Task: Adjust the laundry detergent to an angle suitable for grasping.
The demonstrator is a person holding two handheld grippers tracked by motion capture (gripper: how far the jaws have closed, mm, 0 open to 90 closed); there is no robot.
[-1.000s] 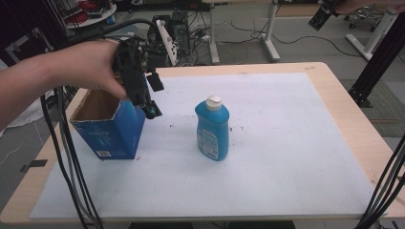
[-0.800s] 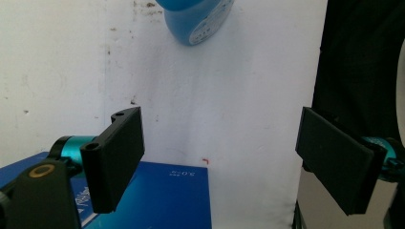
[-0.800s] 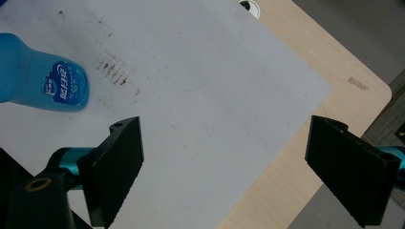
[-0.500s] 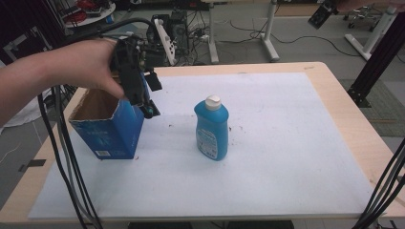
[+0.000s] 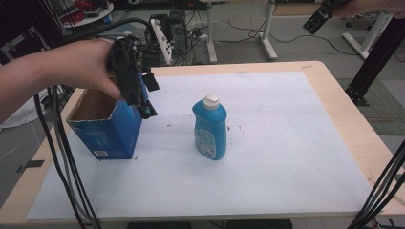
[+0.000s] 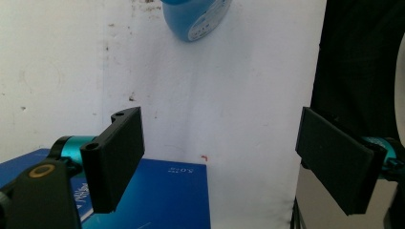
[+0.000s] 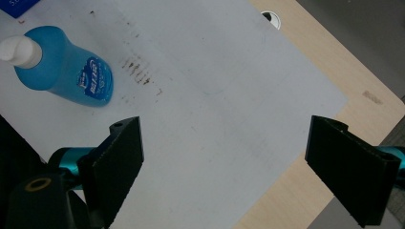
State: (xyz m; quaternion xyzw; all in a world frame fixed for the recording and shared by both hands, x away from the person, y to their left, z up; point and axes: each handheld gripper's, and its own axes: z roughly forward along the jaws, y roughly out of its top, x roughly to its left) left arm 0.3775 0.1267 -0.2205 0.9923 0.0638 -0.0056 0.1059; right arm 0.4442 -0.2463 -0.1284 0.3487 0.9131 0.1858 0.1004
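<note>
1. The open blue box (image 5: 106, 125) is standing at the table's (image 5: 286, 143) nine o'clock; its inside is showing bare cardboard.
2. The blue bottle (image 5: 210, 129) (white cap on) is standing upright near centre.
3. The left gripper (image 5: 138, 93) is hovering over the box's rim, jaws spread wide, gripping nothing.

Blue bottle (image 5: 210, 129), seemingly white-capped; blue box (image 5: 107, 131)

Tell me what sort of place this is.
Probably a lab or workshop test bench: a wooden table under a white mat, cables trailing down beside it, desk legs and loose wiring on the grey floor behind. A blue bottle and open box stand ready.
</note>
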